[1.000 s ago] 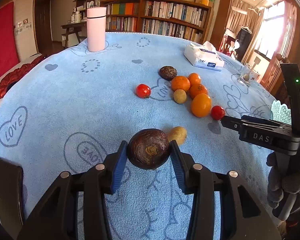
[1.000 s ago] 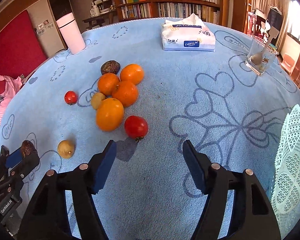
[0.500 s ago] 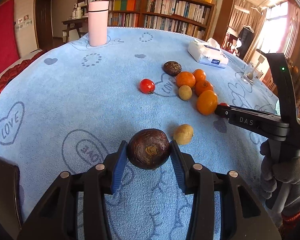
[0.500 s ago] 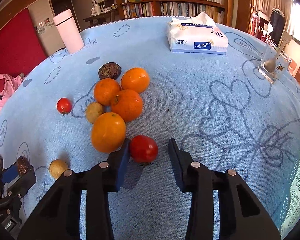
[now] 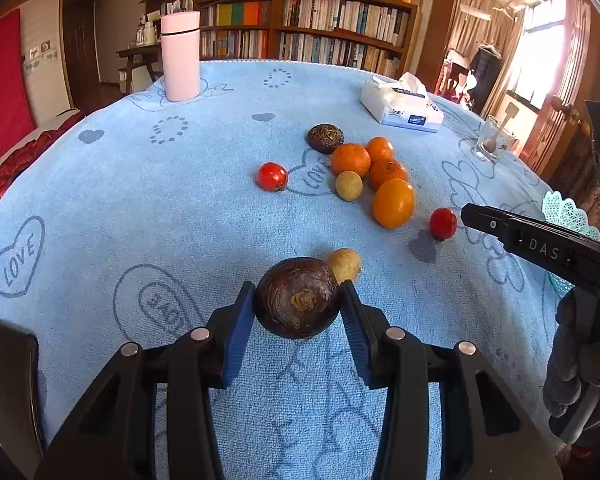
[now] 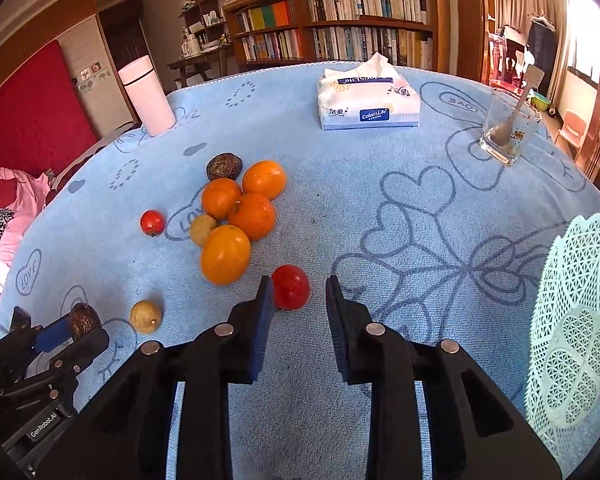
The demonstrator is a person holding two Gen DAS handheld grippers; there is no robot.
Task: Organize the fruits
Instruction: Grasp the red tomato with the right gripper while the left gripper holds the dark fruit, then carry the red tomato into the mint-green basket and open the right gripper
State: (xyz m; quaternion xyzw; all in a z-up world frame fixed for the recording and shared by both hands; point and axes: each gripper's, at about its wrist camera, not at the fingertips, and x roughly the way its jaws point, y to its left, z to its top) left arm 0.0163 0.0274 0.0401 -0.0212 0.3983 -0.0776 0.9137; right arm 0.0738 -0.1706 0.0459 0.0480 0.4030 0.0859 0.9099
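Note:
My left gripper is shut on a dark brown passion fruit and holds it above the blue cloth; it also shows in the right wrist view. My right gripper is open around a red tomato, whose left side touches the left pad while a gap shows on its right. Several oranges, a second passion fruit, another tomato and two small yellow fruits lie on the cloth. In the left wrist view the right gripper sits beside the tomato.
A light green lattice basket stands at the right edge. A tissue pack, a glass with a spoon and a pink flask stand at the far side. The blue cloth covers the table.
My right gripper moved forward to the red tomato and narrowed around it. My left gripper kept its hold on the passion fruit and shifted little.

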